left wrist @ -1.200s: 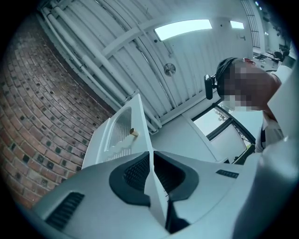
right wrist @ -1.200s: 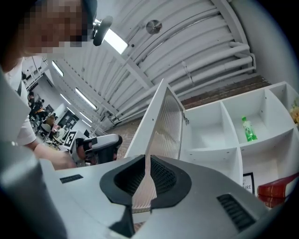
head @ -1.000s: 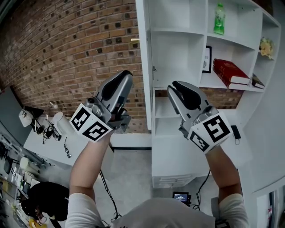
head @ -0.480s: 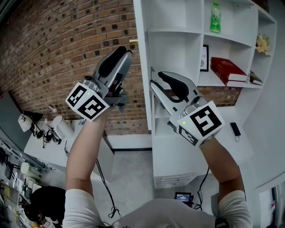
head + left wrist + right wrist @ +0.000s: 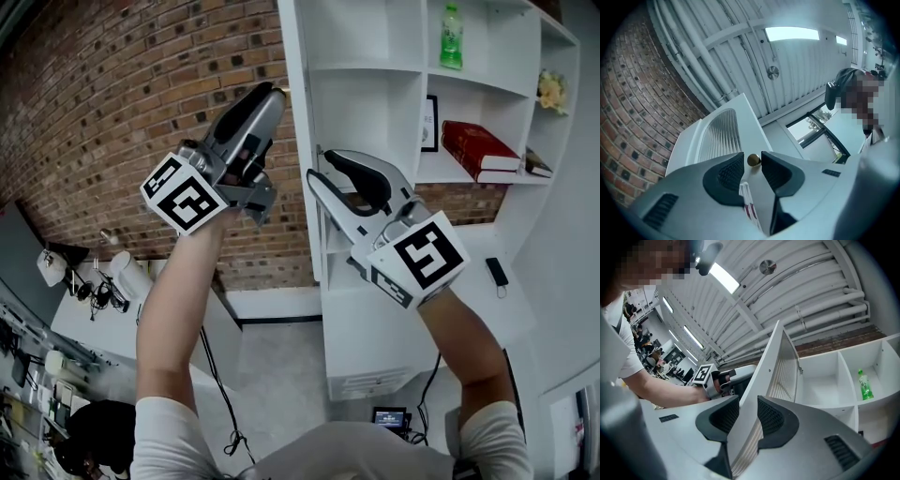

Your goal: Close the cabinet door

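Note:
The white cabinet (image 5: 394,66) has its door (image 5: 298,141) swung out, and the head view shows it edge-on. The door carries a ribbed glass panel (image 5: 715,138) and a small brass knob (image 5: 753,160). My left gripper (image 5: 272,94) is raised on the brick-wall side of the door. Its jaws are opening with the knob between the fingertips (image 5: 752,161), and the pads stand off it. My right gripper (image 5: 323,175) is at the door's free edge, lower down. Its jaws (image 5: 749,414) are opening astride that edge (image 5: 759,380).
On the cabinet shelves are a green bottle (image 5: 451,36), a framed picture (image 5: 430,122), a red book (image 5: 483,150) and a yellow item (image 5: 548,92). A brick wall (image 5: 122,103) is behind the door. A desk with lamps and cables (image 5: 94,291) stands low on the left.
Both grippers have risen and their jaws have opened. The left climbed to the knob. The right shifted left onto the door's edge.

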Motion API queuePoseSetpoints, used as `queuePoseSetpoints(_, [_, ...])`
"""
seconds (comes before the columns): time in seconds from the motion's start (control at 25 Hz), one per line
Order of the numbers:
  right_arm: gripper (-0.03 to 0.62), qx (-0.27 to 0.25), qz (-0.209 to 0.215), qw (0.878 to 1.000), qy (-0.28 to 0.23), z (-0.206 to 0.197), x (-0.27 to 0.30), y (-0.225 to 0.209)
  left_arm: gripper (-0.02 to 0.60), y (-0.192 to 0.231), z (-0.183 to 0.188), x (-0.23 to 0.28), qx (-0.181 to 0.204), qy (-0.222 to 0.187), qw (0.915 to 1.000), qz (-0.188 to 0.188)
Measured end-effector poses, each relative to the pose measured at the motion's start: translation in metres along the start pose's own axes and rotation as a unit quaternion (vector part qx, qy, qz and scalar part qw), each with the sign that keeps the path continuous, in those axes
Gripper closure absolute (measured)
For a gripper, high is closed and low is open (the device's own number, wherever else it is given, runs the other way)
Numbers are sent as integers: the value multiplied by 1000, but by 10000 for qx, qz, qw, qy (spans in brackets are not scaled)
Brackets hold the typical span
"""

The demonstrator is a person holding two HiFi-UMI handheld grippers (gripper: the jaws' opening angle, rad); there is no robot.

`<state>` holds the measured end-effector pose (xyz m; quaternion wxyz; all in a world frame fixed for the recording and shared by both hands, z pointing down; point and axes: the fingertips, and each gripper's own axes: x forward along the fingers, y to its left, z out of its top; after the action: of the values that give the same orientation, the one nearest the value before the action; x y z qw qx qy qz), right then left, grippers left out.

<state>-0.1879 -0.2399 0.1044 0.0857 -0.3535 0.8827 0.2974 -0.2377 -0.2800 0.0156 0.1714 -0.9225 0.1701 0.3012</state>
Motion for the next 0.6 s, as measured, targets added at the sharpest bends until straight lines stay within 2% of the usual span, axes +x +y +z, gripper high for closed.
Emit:
queuePoseSetpoints(0.24, [470,-57,39,10000,-46,0,1,-1,467,-2,-5,8,-309,-50,9988,-374])
queuePoseSetpoints(0.36, [470,-55,67,9999,-76,1,1,-1,489,-3,-5,9,-452,-139,9975,-518])
queuePoseSetpoints(0.6, [470,-109,20,9999,-125,1,-5,-6,494,-7,-8,13,-420,-211,9979,-436])
